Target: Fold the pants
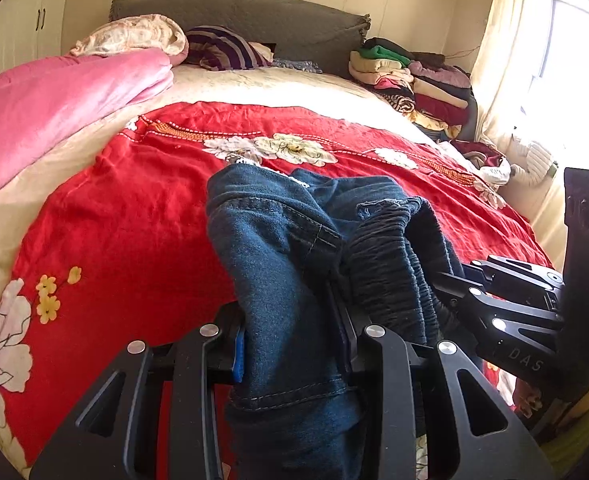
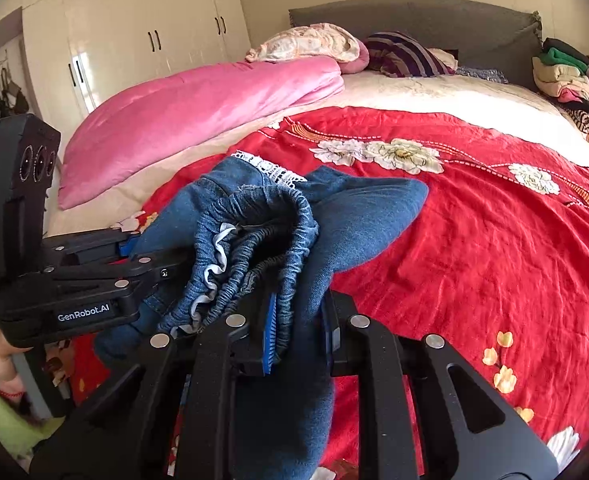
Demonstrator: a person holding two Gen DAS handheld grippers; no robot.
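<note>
Left gripper [image 1: 294,344] clamped on jeans [image 1: 278,248]; right gripper [image 2: 298,328] pinching elastic waistband [image 2: 254,240] — both above red bedspread [image 1: 134,200].

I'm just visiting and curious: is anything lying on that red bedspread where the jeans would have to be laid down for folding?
Nothing visible. Both the left gripper and right gripper already clamp the jeans, and the red bedspread beyond them looks bare. The clothes pile sits far off by the headboard.

Blue denim pants [image 1: 278,248] over red flowered bedspread [image 1: 134,200], pink quilt [image 1: 54,108]
</note>
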